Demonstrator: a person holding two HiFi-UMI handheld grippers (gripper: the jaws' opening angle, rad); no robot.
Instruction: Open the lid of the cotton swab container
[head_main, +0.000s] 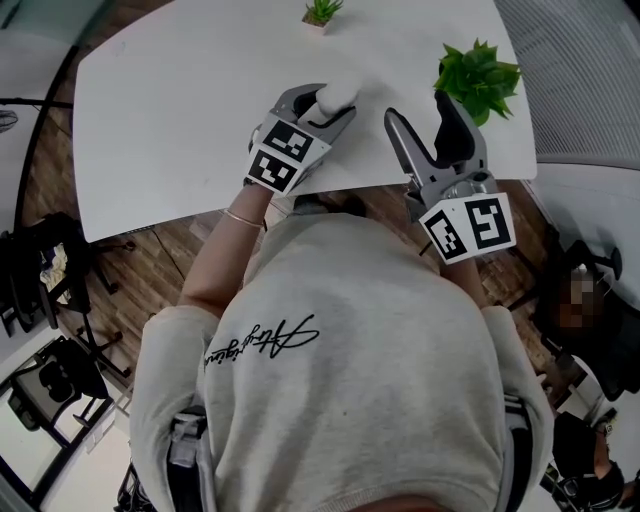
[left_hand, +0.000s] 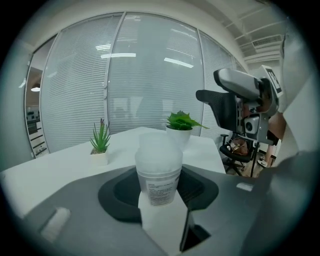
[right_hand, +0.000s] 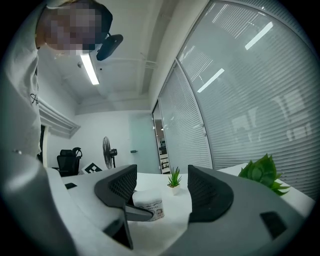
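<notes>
The cotton swab container (left_hand: 159, 181) is a small clear tub with a printed label and a frosted white lid (left_hand: 159, 152). It stands upright between the pads of my left gripper (left_hand: 159, 192), which is shut on its body. In the head view the left gripper (head_main: 320, 108) holds the container (head_main: 337, 95) above the near edge of the white table (head_main: 180, 110). My right gripper (head_main: 420, 112) hovers just to the right, jaws wide open and empty. In the right gripper view the container (right_hand: 149, 204) shows beyond the open right gripper (right_hand: 162, 192), apart from it.
A leafy green plant in a white pot (head_main: 478, 78) stands at the table's right, close behind the right gripper. A small spiky plant (head_main: 322, 11) sits at the far edge. Window blinds (left_hand: 150, 75) run behind the table. Office chairs (head_main: 40, 270) stand on the wooden floor.
</notes>
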